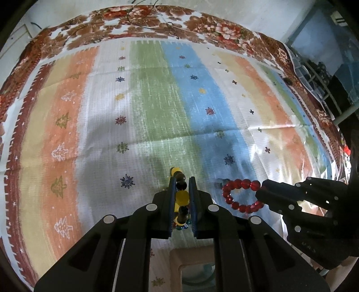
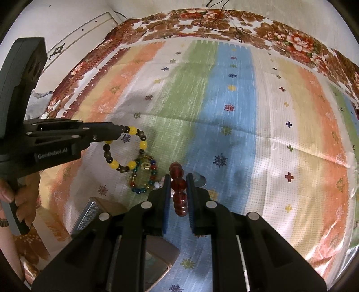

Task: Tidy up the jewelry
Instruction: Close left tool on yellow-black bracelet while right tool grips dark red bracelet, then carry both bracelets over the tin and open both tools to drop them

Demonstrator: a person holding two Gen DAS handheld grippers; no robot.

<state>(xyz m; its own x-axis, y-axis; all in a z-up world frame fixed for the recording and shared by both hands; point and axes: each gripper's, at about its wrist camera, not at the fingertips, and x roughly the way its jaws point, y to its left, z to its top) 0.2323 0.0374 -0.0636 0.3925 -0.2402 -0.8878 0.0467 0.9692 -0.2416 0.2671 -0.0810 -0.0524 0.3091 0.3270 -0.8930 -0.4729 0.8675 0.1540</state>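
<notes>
Left gripper clamps round yellow-brown beads — right gripper, faceted red.

Striped cloth beneath white wall

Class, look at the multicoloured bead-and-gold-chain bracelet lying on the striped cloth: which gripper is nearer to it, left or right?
Left. The left gripper, clamping the yellow-and-dark beaded bracelet, hangs just above the multicoloured bead-and-gold-chain bracelet. The right gripper, clamping the red glass-bead bracelet, sits beside it.
</notes>
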